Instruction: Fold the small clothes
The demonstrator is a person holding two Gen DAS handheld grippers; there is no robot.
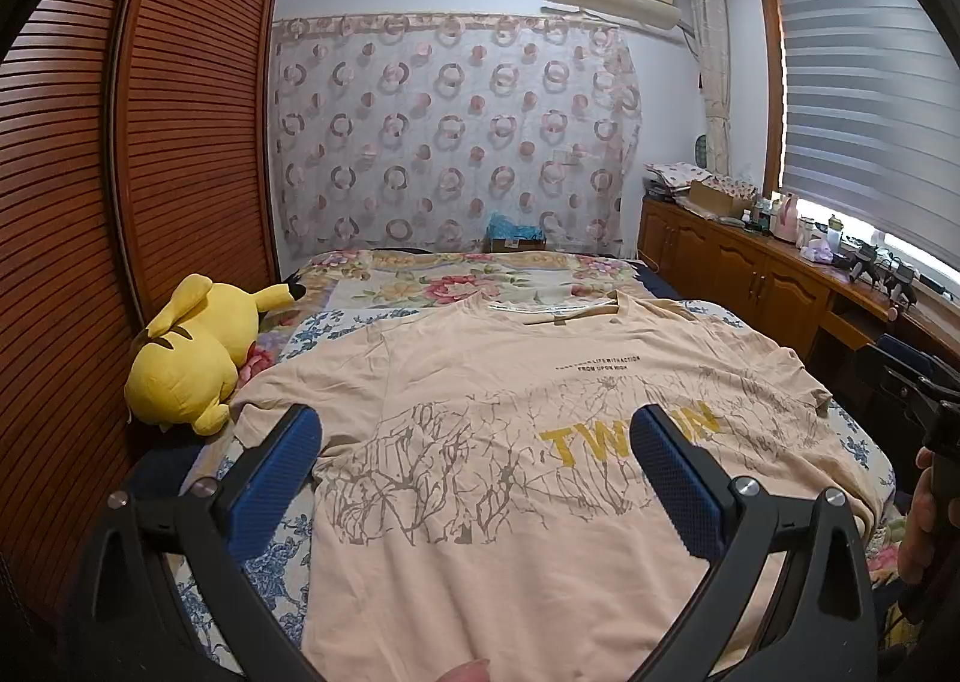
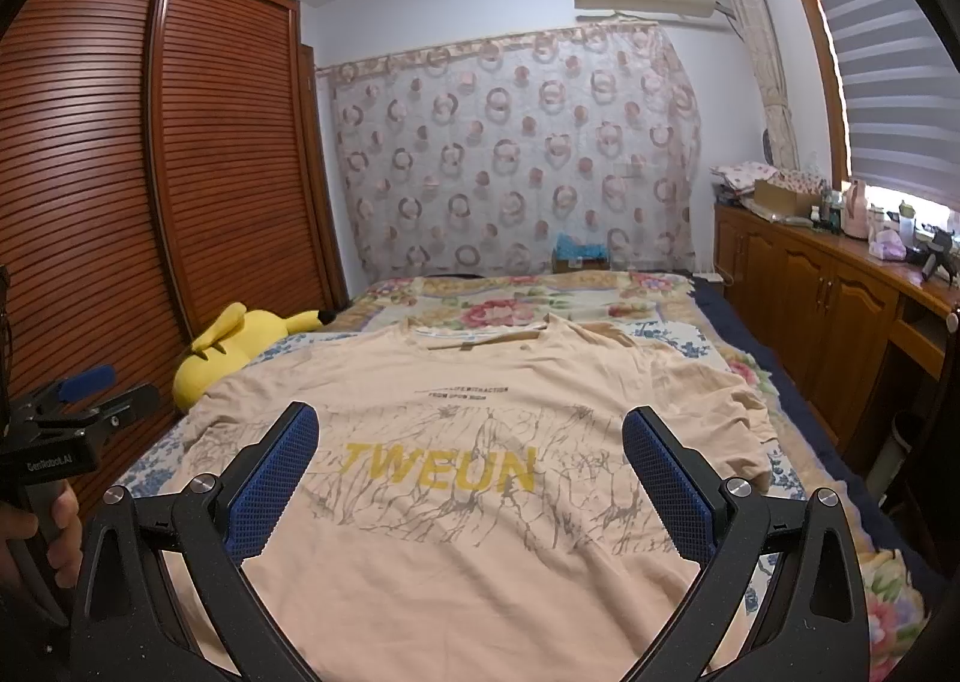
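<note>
The T-shirt [image 2: 480,430] lies spread on the bed [image 2: 540,292], collar farthest away; a plush toy [image 2: 240,346] sits at its left, apparently against the wardrobe [image 2: 120,172].

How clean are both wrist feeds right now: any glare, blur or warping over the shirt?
Left wrist: window blows out at right, edges bend, T-shirt print sharp. Right wrist: wardrobe bows strongly, shirt evenly lit, TWEUN lettering legible, no blur.
</note>
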